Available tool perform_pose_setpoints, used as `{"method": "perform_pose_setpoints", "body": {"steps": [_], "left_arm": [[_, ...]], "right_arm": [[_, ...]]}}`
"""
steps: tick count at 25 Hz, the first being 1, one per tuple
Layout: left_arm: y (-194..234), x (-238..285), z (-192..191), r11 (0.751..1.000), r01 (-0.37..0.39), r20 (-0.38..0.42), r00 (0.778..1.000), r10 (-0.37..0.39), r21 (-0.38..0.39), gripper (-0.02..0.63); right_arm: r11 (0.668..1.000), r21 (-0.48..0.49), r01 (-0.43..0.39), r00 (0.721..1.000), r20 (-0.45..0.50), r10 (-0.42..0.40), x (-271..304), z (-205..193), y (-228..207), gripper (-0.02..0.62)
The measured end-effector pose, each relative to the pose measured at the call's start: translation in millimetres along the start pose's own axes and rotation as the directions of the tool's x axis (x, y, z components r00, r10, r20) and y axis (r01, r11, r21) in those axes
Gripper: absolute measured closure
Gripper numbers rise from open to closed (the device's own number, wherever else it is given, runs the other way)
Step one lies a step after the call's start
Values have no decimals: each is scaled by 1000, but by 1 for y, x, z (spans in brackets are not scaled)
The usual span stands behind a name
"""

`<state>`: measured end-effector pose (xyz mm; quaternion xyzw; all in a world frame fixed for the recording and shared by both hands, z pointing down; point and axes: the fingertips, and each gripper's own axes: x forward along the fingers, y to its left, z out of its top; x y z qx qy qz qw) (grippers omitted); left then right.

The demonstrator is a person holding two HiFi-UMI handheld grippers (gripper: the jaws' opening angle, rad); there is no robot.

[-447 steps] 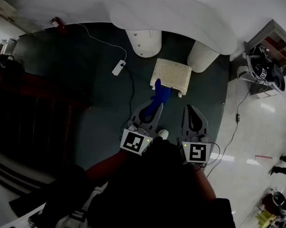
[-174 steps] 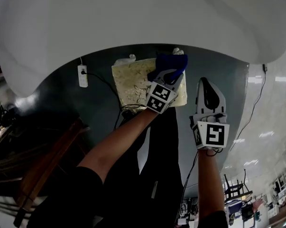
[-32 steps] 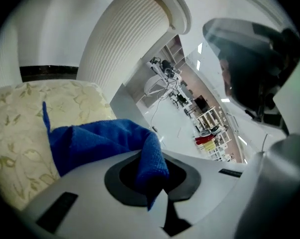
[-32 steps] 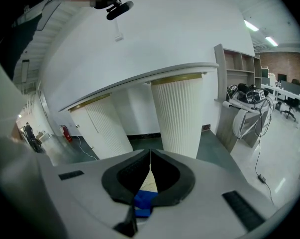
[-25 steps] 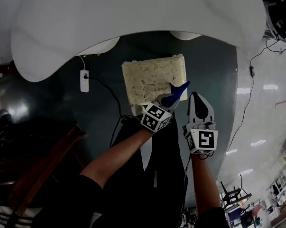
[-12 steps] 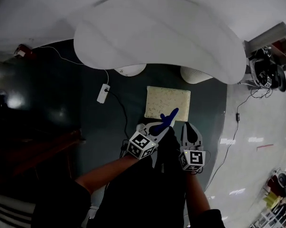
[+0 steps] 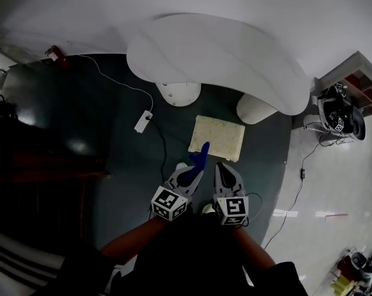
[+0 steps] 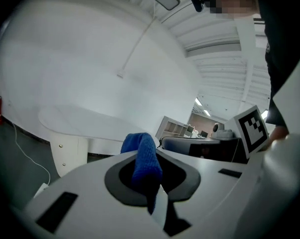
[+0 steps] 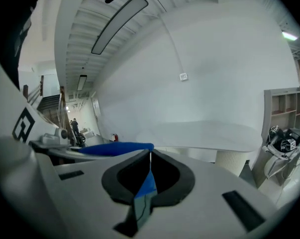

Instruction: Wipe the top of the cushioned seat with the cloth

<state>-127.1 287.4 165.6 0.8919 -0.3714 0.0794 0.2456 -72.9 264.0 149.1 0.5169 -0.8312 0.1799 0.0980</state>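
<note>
a pale, speckled rectangular cushioned seat lies flat on the dark floor, while a blue cloth, pinched in the closed jaws of the left gripper, juts past the tips, its free end seen against the seat's near edge.

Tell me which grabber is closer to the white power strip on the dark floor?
Left. In the head view, the left gripper, holding the blue cloth, is down-right of the white power strip; the right gripper lies farther right, beyond it.
</note>
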Motion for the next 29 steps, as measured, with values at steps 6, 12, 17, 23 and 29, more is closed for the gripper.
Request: {"method": "perform_pose_setpoints", "body": {"steps": [6, 12, 17, 23, 29], "left_arm": [[-73, -21, 3, 993, -106, 112, 989, 101, 45, 566], [-122, -44, 7, 980, -150, 154, 980, 130, 131, 566], [-150, -55, 16, 980, -123, 186, 978, 93, 155, 566], [-162, -63, 57, 975, -129, 219, 972, 88, 181, 566], [-169, -54, 57, 971, -131, 257, 963, 77, 198, 566]], "right_arm": [[994, -102, -44, 995, 85, 53, -77, 41, 4, 558], [993, -109, -37, 991, 128, 51, -139, 55, 0, 558], [996, -90, -24, 988, 149, 37, -168, 55, 0, 558], [996, -92, 16, 985, 170, 0, -178, 77, 4, 558], [995, -91, 29, 984, 178, -12, -183, 74, -6, 558]]}}
